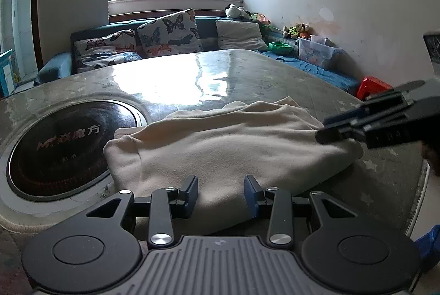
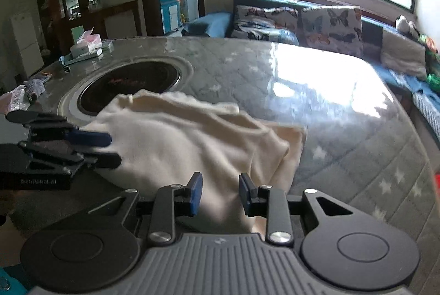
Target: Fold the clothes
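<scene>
A cream garment lies folded in a loose pile on the round table; it also shows in the right wrist view. My left gripper is open, its jaws standing over the garment's near edge with nothing between them. It also shows at the left of the right wrist view. My right gripper is open over the garment's near right corner. In the left wrist view it comes in from the right, its fingertips at the garment's right end.
A black round hotplate is set in the table left of the garment. A tissue box and small cloths sit at the far left. A sofa with butterfly cushions lies beyond. A red stool stands at the right.
</scene>
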### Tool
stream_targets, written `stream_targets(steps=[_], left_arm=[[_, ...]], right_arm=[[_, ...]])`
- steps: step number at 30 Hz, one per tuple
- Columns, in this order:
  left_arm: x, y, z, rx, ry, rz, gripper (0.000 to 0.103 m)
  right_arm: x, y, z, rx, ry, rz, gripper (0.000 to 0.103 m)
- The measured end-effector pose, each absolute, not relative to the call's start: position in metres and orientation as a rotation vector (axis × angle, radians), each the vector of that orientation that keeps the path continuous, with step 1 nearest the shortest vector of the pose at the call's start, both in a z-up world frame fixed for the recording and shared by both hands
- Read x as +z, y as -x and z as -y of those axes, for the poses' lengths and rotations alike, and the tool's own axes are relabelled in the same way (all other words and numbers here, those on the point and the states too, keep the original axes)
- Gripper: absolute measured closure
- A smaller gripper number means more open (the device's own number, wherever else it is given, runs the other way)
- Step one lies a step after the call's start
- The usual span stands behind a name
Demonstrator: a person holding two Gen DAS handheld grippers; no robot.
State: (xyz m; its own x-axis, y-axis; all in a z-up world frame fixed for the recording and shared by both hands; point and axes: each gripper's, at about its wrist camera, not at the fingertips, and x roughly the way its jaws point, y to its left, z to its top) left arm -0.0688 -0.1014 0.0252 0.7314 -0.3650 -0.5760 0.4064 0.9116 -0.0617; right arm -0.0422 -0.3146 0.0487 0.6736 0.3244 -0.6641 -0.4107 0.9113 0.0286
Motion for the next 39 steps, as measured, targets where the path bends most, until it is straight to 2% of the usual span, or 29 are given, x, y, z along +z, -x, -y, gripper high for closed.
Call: stream_targets(steps=[8,12,14,16,25,39], left_arm=[[0.023,0.069,0.101,-0.426,-0.061,-0.622,0.061],[0.022,0.069,0.101,-0.429,-0.058,-0.622,0.06],[0.022,0.069,0.102,-0.429,-0.056,-0.621,0.06],[0.022,0.069,0.102,-0.43,-0.055,-0.621,0.06],[0.022,0.071,0.1,-0.439,-0.049,-0.622,0.059],[0.03,0.083,0.07,-0.386,0.036,-0.627,0.058]], right_arm=[[0.031,0.013,0.312,0.381,0.143,-0.768,0.075],[0.043,0.005,0.309,0.381,0.153,-0.733,0.075],[0.048,-0.003,0.304,0.393,0.146,-0.721,0.078],[0.047,-0.015,0.298,0.403,0.128,-0.725,0.085],[0.023,-0.059,0.282,0.36,0.098,-0.781,0.091],[0.044,0.009,0.288,0.458,0.122,-0.738,0.088]])
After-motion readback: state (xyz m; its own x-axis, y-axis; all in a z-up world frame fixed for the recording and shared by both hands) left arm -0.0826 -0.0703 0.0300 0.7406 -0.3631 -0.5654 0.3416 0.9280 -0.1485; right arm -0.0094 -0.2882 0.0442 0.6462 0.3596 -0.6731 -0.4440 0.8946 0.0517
